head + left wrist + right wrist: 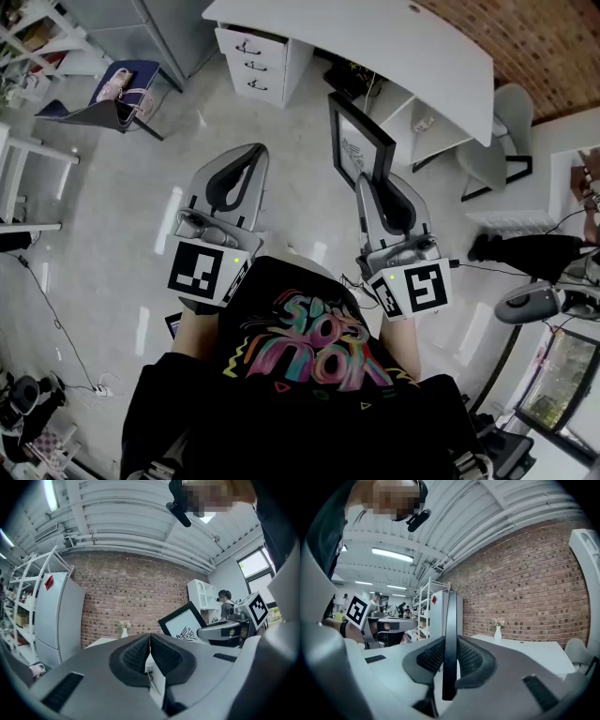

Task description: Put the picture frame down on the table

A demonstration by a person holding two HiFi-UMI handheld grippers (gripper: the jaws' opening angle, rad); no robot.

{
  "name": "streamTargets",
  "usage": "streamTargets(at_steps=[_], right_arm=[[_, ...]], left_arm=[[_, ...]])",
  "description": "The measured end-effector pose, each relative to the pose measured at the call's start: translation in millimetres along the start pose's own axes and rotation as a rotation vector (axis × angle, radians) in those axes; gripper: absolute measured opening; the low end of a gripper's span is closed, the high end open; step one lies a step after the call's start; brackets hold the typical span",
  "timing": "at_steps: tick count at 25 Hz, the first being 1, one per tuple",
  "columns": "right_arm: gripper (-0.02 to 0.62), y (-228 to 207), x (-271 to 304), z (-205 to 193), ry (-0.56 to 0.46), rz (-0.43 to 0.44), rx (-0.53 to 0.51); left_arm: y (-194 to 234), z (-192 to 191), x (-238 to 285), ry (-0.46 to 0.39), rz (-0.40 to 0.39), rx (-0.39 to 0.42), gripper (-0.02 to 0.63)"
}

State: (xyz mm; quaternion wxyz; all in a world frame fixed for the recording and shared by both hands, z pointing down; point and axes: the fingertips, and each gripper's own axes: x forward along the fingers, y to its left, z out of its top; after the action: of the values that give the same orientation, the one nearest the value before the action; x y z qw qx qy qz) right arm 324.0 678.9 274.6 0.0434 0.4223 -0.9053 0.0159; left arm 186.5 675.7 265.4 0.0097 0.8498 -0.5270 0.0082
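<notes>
Right hand-held gripper (pixel 373 183) clamps the picture frame (pixel 361 141) aloft, short of the tabletop (pixel 394 37); left hand-held gripper (pixel 150 641) clenched, idle; set-down pending.

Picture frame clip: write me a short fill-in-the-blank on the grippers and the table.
The right gripper is shut on the black rectangular ____.
The left gripper, jaws together, holds ____.
On the white table stands a small white ____ of flowers.
Missing: picture frame; nothing; vase.
</notes>
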Motion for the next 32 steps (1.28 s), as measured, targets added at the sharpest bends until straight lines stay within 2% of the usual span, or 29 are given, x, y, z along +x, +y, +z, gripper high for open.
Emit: streamTargets(at_steps=[5, 11, 15, 22, 32], right_arm=[[0.083, -11.0, 13.4, -5.1, 0.002, 0.005, 0.023], [0.083, -26.5, 81.3, -10.7, 0.009, 0.022, 0.026], [0.083, -36.7, 149.9, -8.7, 0.016, 0.020, 0.031], [0.083, -51.8, 278.0, 16.8, 0.012, -0.009, 0.030], [0.083, -80.5, 399.8, 26.2, 0.048, -0.069, 0.040]], left_arm=[[19.3, -1.1, 8.9, 0.004, 0.037, 0.001, 0.025], [75.1, -6.3, 43.1, 0.000, 0.065, 0.011, 0.025], [133.5, -7.3, 81.4, 0.005, 0.060, 0.012, 0.025], [248.7, 10.2, 152.3, -0.001, 0.023, 0.013, 0.025], [358.7, 15.1, 230.4, 0.003, -0.028, 0.006, 0.025]])
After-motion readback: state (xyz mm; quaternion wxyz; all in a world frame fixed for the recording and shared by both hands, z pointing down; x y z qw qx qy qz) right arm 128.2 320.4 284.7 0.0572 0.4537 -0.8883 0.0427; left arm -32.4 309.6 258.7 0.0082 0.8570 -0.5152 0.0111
